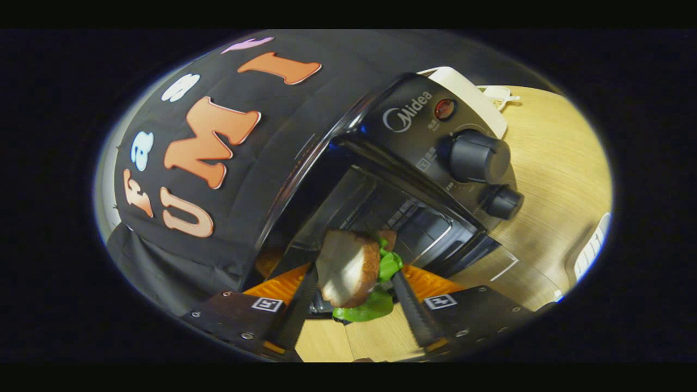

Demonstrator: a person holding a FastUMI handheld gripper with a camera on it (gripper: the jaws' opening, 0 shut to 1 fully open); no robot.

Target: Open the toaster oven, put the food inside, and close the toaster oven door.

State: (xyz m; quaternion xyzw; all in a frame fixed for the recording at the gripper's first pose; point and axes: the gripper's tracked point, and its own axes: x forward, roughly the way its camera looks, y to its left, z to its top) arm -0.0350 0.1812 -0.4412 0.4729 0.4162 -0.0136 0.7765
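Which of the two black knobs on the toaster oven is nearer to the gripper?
The smaller knob is nearer to the gripper, which is shut on the sandwich. The larger knob sits beyond it, just under the red lamp.

A pale wood-grain counter (550,163) carries the scene, and standing on it is a black toaster oven with two round knobs (435,158). A white object (591,247) rests near the counter's edge, unclear what.

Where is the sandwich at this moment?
In the gripper view the sandwich is clamped between the two fingers of the tool, held above the wooden table just in front of the open toaster oven, not yet inside its cavity.
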